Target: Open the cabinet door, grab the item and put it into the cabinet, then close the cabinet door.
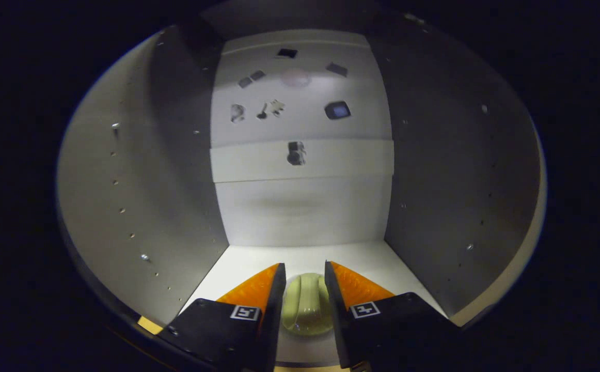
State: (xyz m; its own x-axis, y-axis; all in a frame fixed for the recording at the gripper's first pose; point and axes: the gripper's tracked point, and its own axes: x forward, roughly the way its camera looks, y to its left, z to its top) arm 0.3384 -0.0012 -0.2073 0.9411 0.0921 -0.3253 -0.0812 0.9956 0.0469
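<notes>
The claw is reaching into the open white cabinet, its two fingers pointing toward the back wall. Between them is sitting a pale yellow-green, rounded, glossy item, a smooth lump with a soft ridge running along its top. Both fingers are lying right against its sides, so the claw is looking clamped on it, though the contact itself is partly hidden by the finger edges. Whether the item is resting on the white cabinet floor or hanging just above it, I cannot tell.

The cabinet's side walls are standing grey in shadow on either side, each dotted with rows of small shelf-pin holes. Beyond the fingers, the bright white back panel is catching the light, and a horizontal white strip is crossing it higher up. Several small dark marks or cut-outs are showing on the upper part of the back panel; they are too small to identify.
</notes>
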